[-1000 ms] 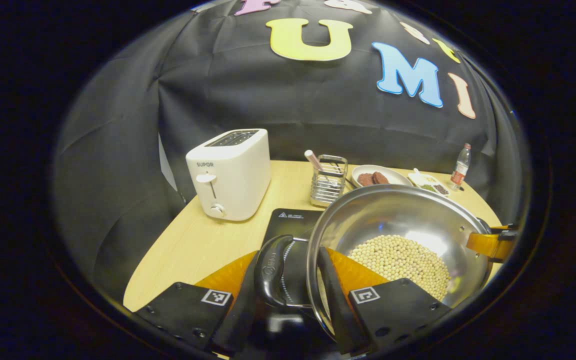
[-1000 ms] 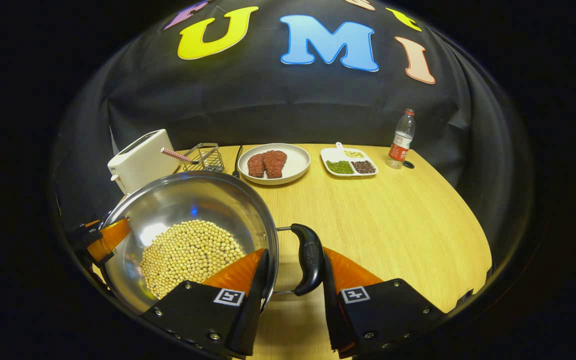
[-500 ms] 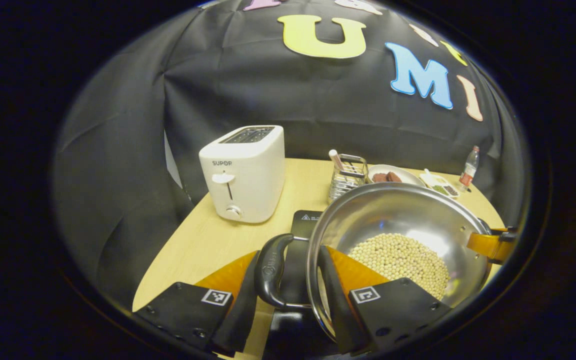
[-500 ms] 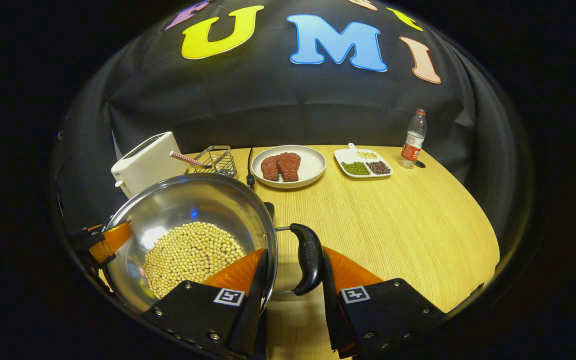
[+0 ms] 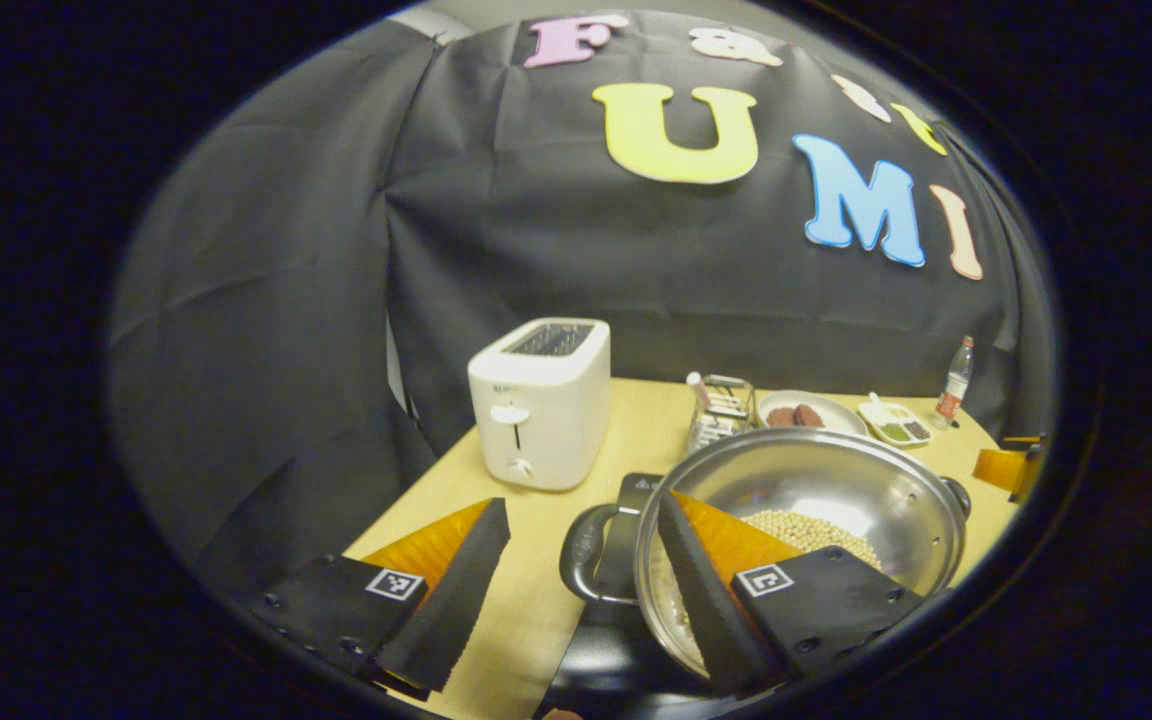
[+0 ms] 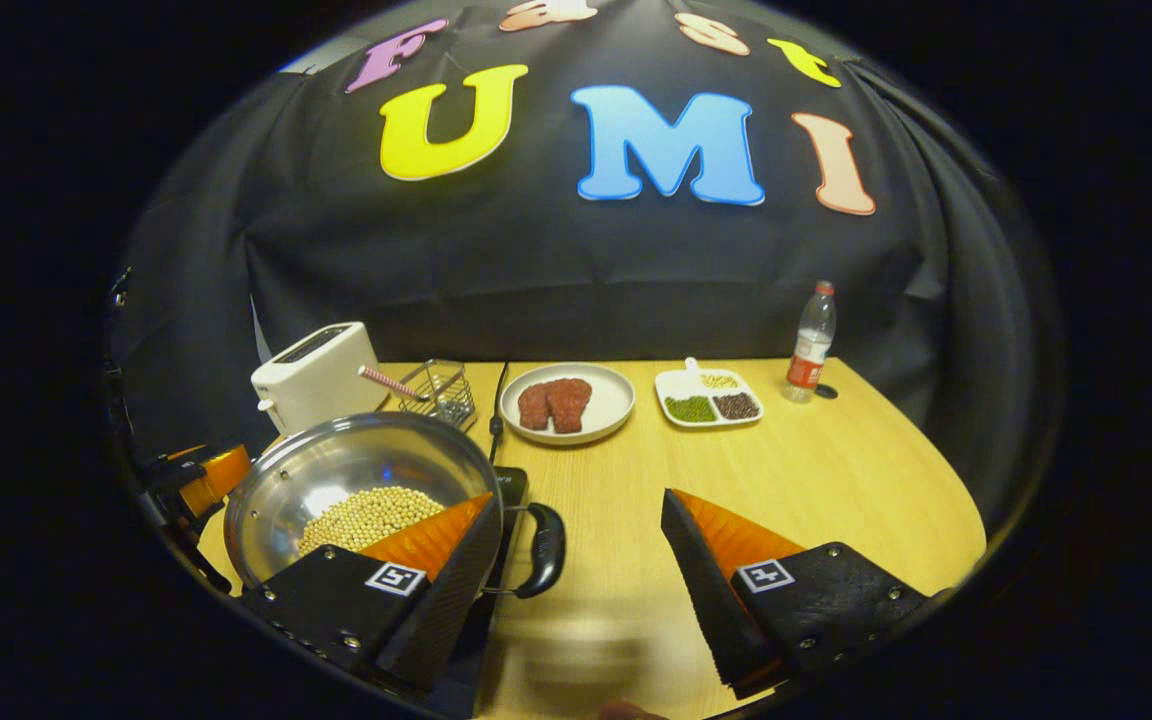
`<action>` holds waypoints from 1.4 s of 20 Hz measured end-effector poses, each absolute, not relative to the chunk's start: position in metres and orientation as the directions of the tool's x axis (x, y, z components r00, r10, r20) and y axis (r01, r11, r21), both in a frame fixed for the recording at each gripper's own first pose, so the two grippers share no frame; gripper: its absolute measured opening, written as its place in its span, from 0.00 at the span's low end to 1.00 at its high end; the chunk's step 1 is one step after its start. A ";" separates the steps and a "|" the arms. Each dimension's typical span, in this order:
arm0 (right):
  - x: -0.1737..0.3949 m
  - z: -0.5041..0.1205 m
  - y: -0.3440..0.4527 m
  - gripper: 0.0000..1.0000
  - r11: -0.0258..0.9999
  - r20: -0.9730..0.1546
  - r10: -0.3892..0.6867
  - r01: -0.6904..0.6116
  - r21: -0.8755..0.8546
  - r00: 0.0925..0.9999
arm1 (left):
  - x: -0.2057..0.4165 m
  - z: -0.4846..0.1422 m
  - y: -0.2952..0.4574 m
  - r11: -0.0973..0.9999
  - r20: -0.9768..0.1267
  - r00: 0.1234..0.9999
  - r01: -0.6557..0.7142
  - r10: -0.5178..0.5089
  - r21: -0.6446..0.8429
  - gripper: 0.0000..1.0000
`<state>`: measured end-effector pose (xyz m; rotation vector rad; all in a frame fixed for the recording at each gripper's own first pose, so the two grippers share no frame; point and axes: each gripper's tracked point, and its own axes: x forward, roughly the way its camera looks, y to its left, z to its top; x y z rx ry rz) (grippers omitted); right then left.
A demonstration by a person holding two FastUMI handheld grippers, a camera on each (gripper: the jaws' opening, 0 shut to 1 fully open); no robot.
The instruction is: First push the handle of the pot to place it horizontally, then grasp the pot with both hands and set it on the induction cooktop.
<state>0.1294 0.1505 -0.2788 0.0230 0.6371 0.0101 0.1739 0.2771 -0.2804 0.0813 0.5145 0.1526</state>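
Left gripper [image 5: 576, 585]: fingers spread wide, raised above the pot's left handle [image 5: 583, 553], gripping nothing. Right gripper [image 6: 576, 585]: likewise spread wide, clear of the right handle [image 6: 543, 549].

Pot [image 5: 816, 490]: steel, holding pale beans [image 5: 811, 528], seated on the black induction cooktop [image 5: 626, 490], handles out to either side.

Left gripper view: toaster [image 5: 540, 403] front face with lever and dial. Right gripper view: black cord [image 6: 496, 405] behind the cooktop, open tabletop to the right.

Wooden table [image 6: 836, 480]: wire rack [image 6: 439, 393], plate of meat [image 6: 566, 402], divided dish [image 6: 711, 398], bottle [image 6: 809, 343]. Black cloth booth wall behind.
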 end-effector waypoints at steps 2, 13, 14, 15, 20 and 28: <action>0.124 -0.246 0.124 0.98 1.000 -0.524 0.008 -0.002 0.012 0.852 | 0.166 -0.238 0.253 0.980 -0.393 0.904 -0.110 0.167 0.164 0.98; 0.034 -0.130 -0.016 0.97 1.000 -0.310 0.017 -0.019 -0.003 0.951 | 0.075 -0.083 0.028 0.998 -0.154 0.987 -0.023 0.032 0.060 0.94; 0.027 -0.120 -0.024 0.97 1.000 -0.287 0.028 -0.030 -0.005 0.958 | 0.063 -0.076 0.014 0.998 -0.136 0.990 -0.019 0.027 0.064 0.98; 0.019 -0.111 -0.030 0.97 0.999 -0.269 0.037 -0.040 -0.006 0.962 | 0.053 -0.067 0.000 0.998 -0.120 0.993 -0.013 0.021 0.064 1.00; -0.013 -0.075 -0.051 0.97 0.997 -0.218 0.076 -0.076 0.009 0.973 | 0.014 -0.033 -0.053 0.999 -0.078 0.997 0.008 -0.004 0.046 0.94; -0.022 -0.040 -0.040 0.97 0.996 -0.133 0.083 -0.081 0.023 0.988 | -0.015 -0.012 -0.070 0.997 -0.044 0.997 0.063 -0.061 0.054 1.00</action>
